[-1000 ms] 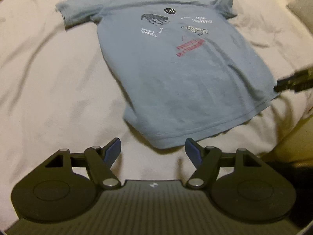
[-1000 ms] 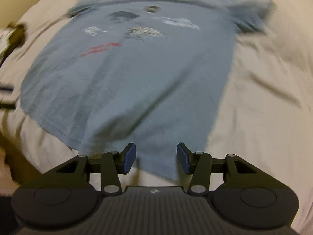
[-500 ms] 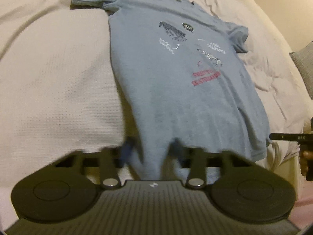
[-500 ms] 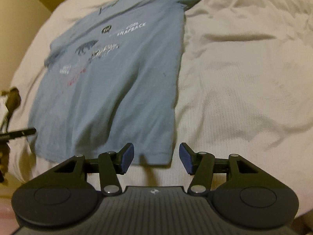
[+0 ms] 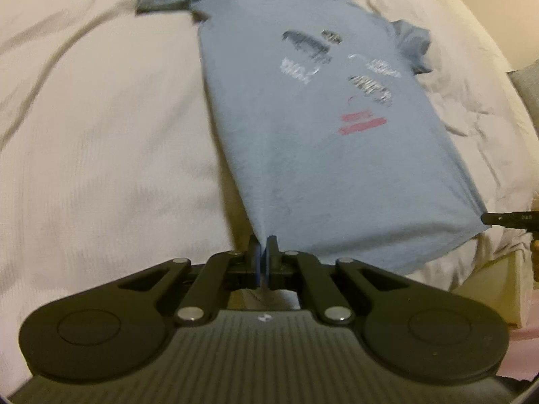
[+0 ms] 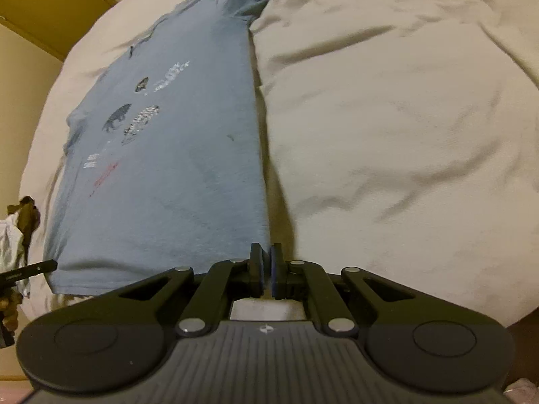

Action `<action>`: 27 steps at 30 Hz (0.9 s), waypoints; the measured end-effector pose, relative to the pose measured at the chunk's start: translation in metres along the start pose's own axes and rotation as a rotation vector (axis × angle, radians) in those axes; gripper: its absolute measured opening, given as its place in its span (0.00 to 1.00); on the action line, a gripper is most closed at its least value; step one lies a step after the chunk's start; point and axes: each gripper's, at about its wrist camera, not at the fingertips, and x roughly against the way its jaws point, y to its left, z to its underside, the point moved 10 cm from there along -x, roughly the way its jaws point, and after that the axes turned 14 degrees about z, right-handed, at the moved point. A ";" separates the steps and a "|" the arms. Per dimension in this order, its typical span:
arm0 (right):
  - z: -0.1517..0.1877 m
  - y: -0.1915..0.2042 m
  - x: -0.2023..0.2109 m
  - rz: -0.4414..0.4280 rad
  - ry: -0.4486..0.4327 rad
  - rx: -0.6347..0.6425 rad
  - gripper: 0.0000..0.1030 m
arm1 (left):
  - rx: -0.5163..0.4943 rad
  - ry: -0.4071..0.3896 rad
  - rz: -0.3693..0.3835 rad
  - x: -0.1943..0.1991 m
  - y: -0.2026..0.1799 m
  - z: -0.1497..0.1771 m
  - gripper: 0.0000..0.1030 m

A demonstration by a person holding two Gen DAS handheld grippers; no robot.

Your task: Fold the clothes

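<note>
**Both grippers pinching the T-shirt hem corners**

Left gripper (image 5: 262, 247): fingers (image 5: 252, 252) pressed together on the near left corner of the blue T-shirt (image 5: 313, 141); jaws have just been closing, cloth between the blue pads. Fabric rises slightly to the pinch point.

Right gripper (image 6: 266, 256): fingers (image 6: 257, 262) pressed together at the near right hem corner of the T-shirt (image 6: 175, 168); jaws have just been closing. Pads appear to hold the very edge of the cloth, though the overlap is thin and partly hidden.

T-shirt lies face up, printed side showing, spread flat on a cream bedspread (image 5: 94, 134), collar end away from both cameras, hem end nearest. Sleeves lie out to either side at the far end. Print is blurred in the left wrist view.

The right gripper's tip shows at the right edge of the left wrist view, touching the hem corner. A dark wooden cabinet (image 6: 60, 3) stands beyond the bed, upper left in the right wrist view.
</note>
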 end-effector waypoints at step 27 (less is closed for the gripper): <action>-0.030 0.083 0.037 0.186 -0.174 0.397 0.50 | -0.132 0.023 -0.269 0.066 0.010 -0.020 0.40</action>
